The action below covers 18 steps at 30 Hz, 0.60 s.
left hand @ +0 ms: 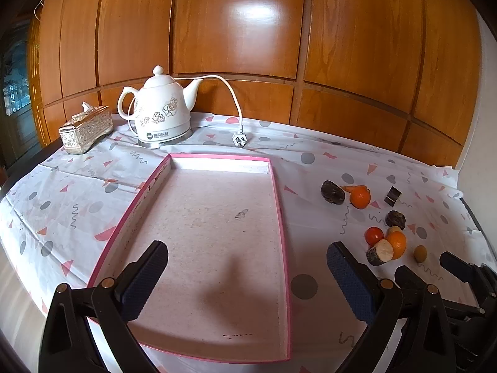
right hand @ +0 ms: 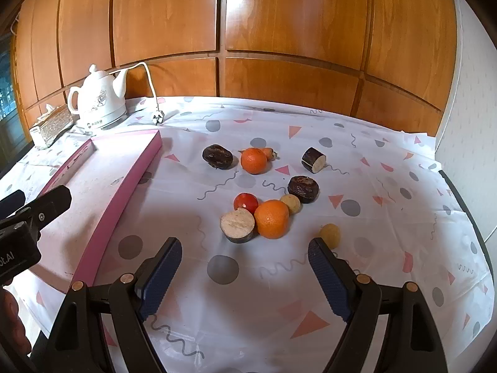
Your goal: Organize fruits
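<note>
Bright, even daylight leaves white glare on the glossy wood panelling (left hand: pixel 251 12), soft shadows on the table (right hand: pixel 388 161), and fisheye bending with dark corners throughout.

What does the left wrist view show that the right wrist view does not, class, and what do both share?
Only the left wrist view shows the whole inside of the pink tray, which holds no fruit, with the open left gripper above it. Only the right wrist view shows the open right gripper aimed at the cut dark piece beside the near orange. Both show the kettle, tissue box and fruit on the tablecloth.
</note>
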Each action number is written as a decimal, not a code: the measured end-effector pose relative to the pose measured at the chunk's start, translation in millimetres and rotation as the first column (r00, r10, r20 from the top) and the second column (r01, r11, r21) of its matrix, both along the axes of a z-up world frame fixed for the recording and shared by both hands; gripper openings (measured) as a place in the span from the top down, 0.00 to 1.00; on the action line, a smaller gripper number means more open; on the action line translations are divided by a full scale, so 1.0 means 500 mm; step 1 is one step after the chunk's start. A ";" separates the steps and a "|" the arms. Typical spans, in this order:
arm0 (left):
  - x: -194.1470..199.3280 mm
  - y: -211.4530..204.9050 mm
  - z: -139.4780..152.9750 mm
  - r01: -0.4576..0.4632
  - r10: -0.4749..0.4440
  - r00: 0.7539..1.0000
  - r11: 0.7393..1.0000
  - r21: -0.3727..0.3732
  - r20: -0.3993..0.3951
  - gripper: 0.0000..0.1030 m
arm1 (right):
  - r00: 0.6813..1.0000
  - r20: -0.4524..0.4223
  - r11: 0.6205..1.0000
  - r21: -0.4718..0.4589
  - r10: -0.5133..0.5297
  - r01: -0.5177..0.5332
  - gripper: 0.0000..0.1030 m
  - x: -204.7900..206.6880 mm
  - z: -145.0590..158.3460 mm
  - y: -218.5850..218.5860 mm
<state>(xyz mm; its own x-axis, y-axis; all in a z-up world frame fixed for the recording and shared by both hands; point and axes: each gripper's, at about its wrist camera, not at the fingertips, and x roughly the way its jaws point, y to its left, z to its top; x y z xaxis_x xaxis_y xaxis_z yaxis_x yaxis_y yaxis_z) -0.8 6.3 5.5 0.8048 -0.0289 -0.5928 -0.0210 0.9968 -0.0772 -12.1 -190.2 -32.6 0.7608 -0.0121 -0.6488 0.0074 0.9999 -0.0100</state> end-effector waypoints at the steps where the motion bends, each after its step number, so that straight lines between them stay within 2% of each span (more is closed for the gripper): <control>1: -0.001 0.000 0.000 0.001 -0.001 1.000 1.000 0.001 0.000 0.00 | 1.000 0.000 1.000 0.001 0.001 -0.001 0.17 0.000 0.000 0.000; 18: -0.004 -0.006 0.002 0.018 -0.019 1.000 1.000 0.005 0.004 0.00 | 1.000 0.010 1.000 -0.008 -0.010 0.010 0.17 -0.003 0.005 -0.004</control>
